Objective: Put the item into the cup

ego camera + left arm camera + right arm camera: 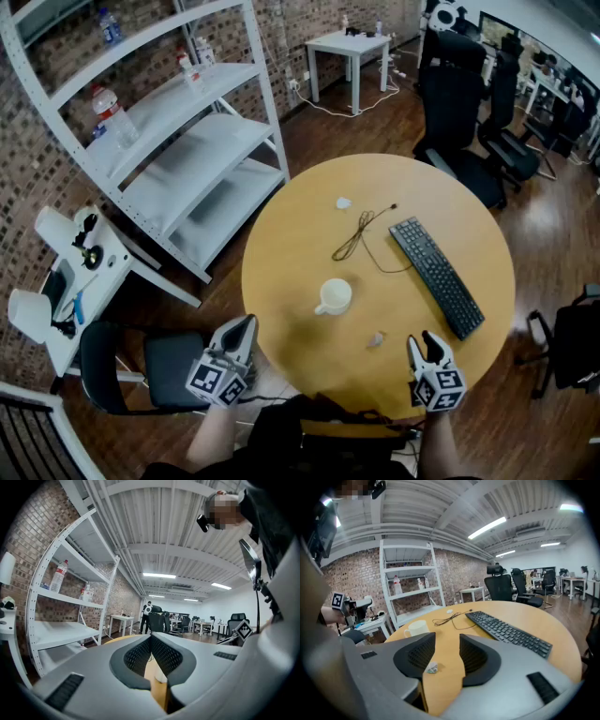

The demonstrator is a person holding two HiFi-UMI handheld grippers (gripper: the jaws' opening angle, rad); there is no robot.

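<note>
A white cup with its handle to the left stands near the middle of the round wooden table. The item, a small crumpled pale scrap, lies on the table to the cup's right, toward the near edge. My right gripper is at the table's near right edge, just right of the scrap, open and empty. In the right gripper view the scrap lies low by the left jaw, with the cup beyond and my right gripper open. My left gripper hovers off the table's near left edge, shut and empty.
A black keyboard lies on the table's right side, with a thin black cable and a small white object beyond the cup. White shelving stands at the left, and office chairs stand behind. A black chair is under my left gripper.
</note>
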